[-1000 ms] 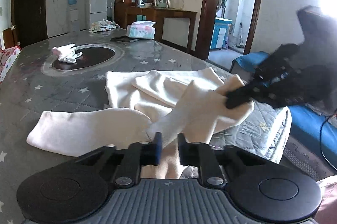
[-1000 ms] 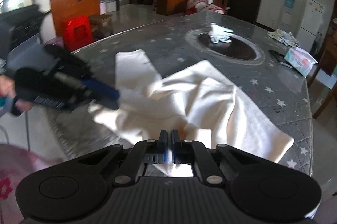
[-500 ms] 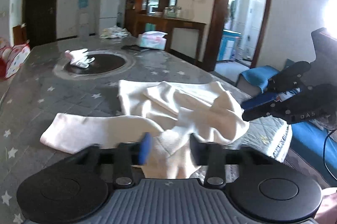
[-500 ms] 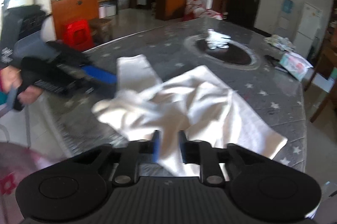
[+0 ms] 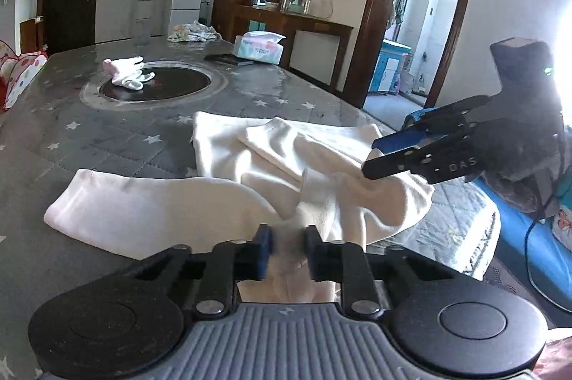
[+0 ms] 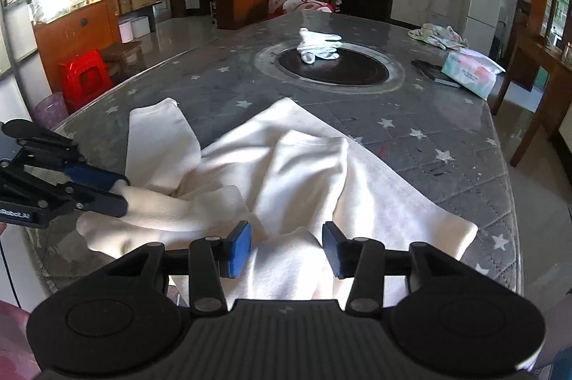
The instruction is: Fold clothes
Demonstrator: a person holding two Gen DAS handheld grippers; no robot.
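grey star-patterned desk (image 6: 411,137) carries a crumpled white garment (image 6: 304,172) at its near edge. left gripper (image 5: 286,246) jaws are closing on a garment fold; right gripper (image 6: 286,246) jaws are opening, spread around a hump of cloth.

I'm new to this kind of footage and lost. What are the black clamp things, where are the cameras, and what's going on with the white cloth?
No robot here: a person holds a two-finger claw in each hand, each with a camera looking along its fingers. One picture comes from the left claw, the other from the right claw; each also sees the other claw. A cream garment lies crumpled on the grey star-patterned table, with white gloves and a tissue pack beyond. The left claw is closing on a bunch of the garment; the right claw is opening, cloth between its pads.
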